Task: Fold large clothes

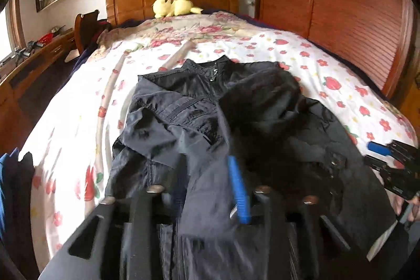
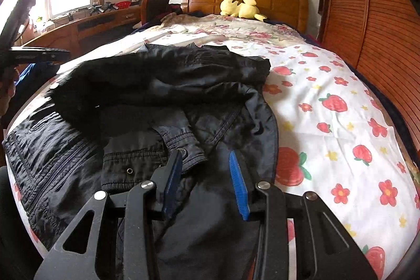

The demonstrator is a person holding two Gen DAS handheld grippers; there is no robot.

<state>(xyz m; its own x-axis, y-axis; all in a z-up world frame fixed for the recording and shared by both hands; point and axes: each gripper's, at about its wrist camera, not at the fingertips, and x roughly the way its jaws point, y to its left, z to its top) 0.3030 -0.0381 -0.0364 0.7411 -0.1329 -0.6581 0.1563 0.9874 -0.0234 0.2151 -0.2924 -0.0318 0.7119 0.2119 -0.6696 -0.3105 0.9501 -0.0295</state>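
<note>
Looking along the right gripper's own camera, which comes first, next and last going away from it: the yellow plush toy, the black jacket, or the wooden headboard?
1. Black jacket: right beneath the right gripper.
2. Yellow plush toy: far end of the bed.
3. Wooden headboard: just behind the toy.

Big black jacket [image 1: 199,117] lies on my bed w/ flower sheet, partly folded & bumpy. Collar points to far end. One sleeve is flopped over its middle. Zip pocket shows.

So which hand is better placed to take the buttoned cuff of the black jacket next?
Right, probably: the cuff lies at the fingertips of the right gripper, while the left gripper is over the other side of the jacket.
</note>
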